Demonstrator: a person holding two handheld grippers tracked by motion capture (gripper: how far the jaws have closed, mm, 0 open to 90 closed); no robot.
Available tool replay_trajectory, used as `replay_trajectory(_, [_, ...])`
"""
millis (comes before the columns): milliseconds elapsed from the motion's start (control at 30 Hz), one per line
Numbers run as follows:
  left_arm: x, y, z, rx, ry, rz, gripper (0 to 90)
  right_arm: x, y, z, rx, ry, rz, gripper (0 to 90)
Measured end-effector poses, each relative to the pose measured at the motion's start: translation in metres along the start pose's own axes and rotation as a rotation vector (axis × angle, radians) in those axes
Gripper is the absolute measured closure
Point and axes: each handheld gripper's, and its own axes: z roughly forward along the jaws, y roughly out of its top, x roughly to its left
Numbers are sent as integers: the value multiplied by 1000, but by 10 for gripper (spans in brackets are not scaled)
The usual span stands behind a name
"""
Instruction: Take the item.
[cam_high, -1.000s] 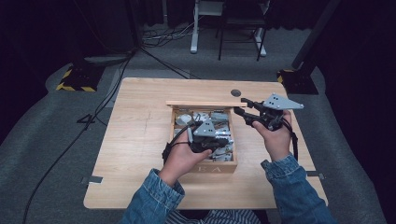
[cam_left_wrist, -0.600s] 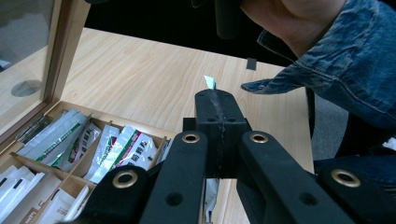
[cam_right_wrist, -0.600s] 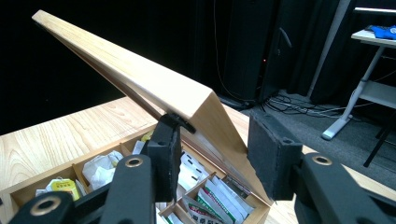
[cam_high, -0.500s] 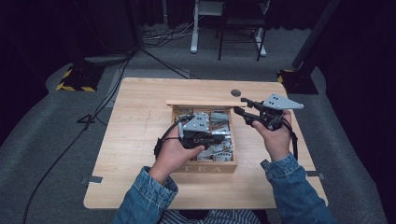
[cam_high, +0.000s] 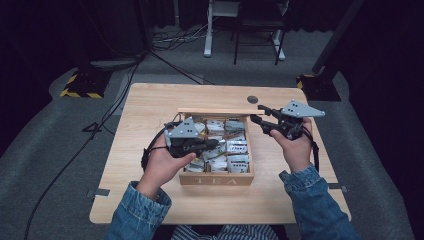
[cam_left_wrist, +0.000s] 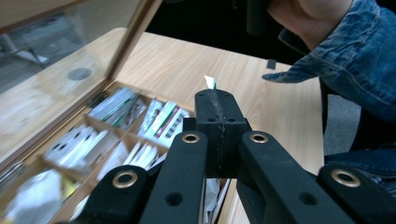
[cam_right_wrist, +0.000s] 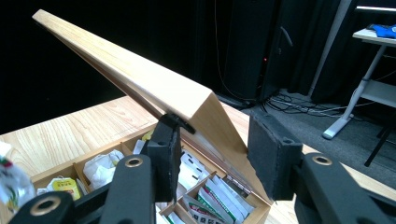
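Note:
A wooden tea box (cam_high: 217, 179) marked TEA stands mid-table, its compartments packed with tea bags (cam_high: 235, 147). Its lid (cam_high: 220, 111) is raised upright at the back. My left gripper (cam_high: 212, 145) hovers over the box's left side, jaws shut on a tea bag whose white and green tip (cam_left_wrist: 210, 83) pokes out past the left gripper (cam_left_wrist: 219, 100). My right gripper (cam_high: 257, 114) is at the lid's right corner. In the right gripper view the right gripper (cam_right_wrist: 217, 140) has its jaws on either side of the lid's end (cam_right_wrist: 140, 84), holding it up.
The table (cam_high: 150, 110) has bare wood left, right and in front of the box. A round cable hole (cam_high: 252, 99) lies behind the lid. Beyond the table are a grey floor, cables and a desk leg (cam_high: 207, 30).
My left gripper has lifted from the middle of the box and moved left, towards the box's left edge. The right gripper and the lid have stayed put.

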Motion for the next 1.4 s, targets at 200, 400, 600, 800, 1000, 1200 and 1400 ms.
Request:
replay_trajectory(200, [6, -8, -24, 9, 49, -3, 900, 1, -1, -1, 3, -2, -1, 554])
replay_trajectory(400, [14, -21, -48, -2, 105, -34, 900, 1, -1, 0, 2, 0, 1, 553])
replay_trajectory(600, [20, -32, -67, -7, 145, -51, 900, 0, 0, 0, 2, 0, 2, 552])
replay_trajectory(800, [26, -42, -89, -13, 197, -70, 900, 0, -1, 0, 3, 0, 2, 552])
replay_trajectory(1000, [34, -58, -105, -12, 242, -105, 900, 1, -1, 0, 4, -1, 4, 551])
replay_trajectory(1200, [40, -70, -118, -6, 291, -125, 900, 1, -1, -1, 6, -5, 2, 550])
replay_trajectory(1400, [44, -79, -121, 21, 332, -140, 900, 2, -1, -1, 6, -5, 1, 549])
